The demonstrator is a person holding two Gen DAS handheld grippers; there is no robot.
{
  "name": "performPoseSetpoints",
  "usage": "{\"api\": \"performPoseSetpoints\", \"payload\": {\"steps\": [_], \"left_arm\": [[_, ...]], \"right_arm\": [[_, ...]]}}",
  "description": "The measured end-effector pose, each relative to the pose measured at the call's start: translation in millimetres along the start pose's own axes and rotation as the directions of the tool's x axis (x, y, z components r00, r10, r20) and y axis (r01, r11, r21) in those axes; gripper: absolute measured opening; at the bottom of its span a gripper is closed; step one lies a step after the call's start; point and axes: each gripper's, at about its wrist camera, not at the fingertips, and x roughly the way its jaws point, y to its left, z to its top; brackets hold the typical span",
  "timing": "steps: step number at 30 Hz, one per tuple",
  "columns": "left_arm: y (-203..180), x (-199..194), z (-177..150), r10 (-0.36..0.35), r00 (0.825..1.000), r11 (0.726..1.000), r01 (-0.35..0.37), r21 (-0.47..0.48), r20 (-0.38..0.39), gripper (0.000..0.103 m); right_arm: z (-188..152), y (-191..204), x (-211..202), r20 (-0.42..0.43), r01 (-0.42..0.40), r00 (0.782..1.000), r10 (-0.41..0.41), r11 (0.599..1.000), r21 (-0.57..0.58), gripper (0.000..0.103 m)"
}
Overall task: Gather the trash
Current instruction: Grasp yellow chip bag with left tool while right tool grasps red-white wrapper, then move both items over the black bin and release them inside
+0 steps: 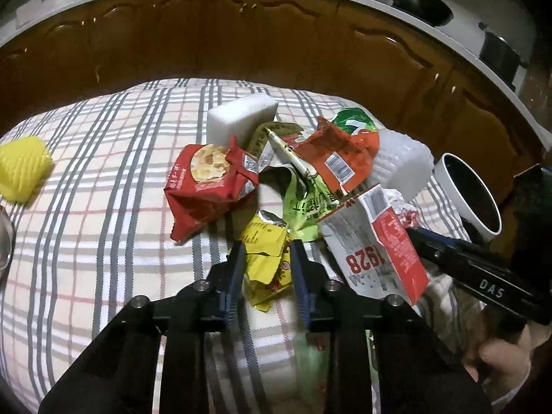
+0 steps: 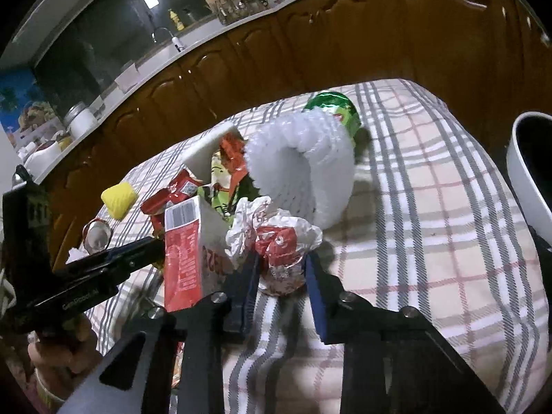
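Reaching low over a checked tablecloth [image 1: 103, 179], the left gripper [image 1: 267, 258] points into a heap of litter with its blue-padded fingers [image 1: 236, 269] part open on either side of a crumpled yellow wrapper [image 1: 265, 252]; whether the pads press it cannot be told. The right gripper [image 2: 281, 269] comes in from the other side, its jaws likewise part open around a wad of red-and-white paper [image 2: 276, 241], contact unclear. Between the two tools stands a red-and-white carton [image 2: 188, 252], tilted against the pile. Behind it lie a red biscuit packet [image 1: 207, 183], a white foam net sleeve [image 2: 307, 165], a white foam block [image 1: 241, 117] and a green wrapper [image 2: 333, 107]. A yellow foam net [image 1: 22, 169] sits well apart toward the cloth's left edge. Bare cloth lies open to the right of the heap, up to a white cup [image 2: 528, 172] at the table's edge, with brown cabinets [image 1: 241, 41] close behind.
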Motion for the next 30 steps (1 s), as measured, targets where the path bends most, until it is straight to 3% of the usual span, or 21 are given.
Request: {"api": "performPoseSetpoints", "payload": {"steps": [5, 17, 30], "left_arm": [[-3, -13, -2, -0.012, 0.999, 1.000, 0.012, 0.006, 0.032, 0.016], [-23, -62, 9, -0.058, 0.986, 0.998, 0.056, 0.022, 0.153, 0.014], [-81, -68, 28, -0.155, 0.973, 0.984, 0.135, 0.119, 0.173, 0.014]], "right_arm": [[-1, 3, -12, 0.018, 0.002, 1.000, -0.002, 1.000, -0.017, 0.013], [-4, -4, -70, 0.116, -0.004, 0.993, 0.003, 1.000, 0.011, 0.013], [-5, -47, -115, 0.195, 0.077, 0.976, -0.092, 0.994, 0.083, 0.013]]}}
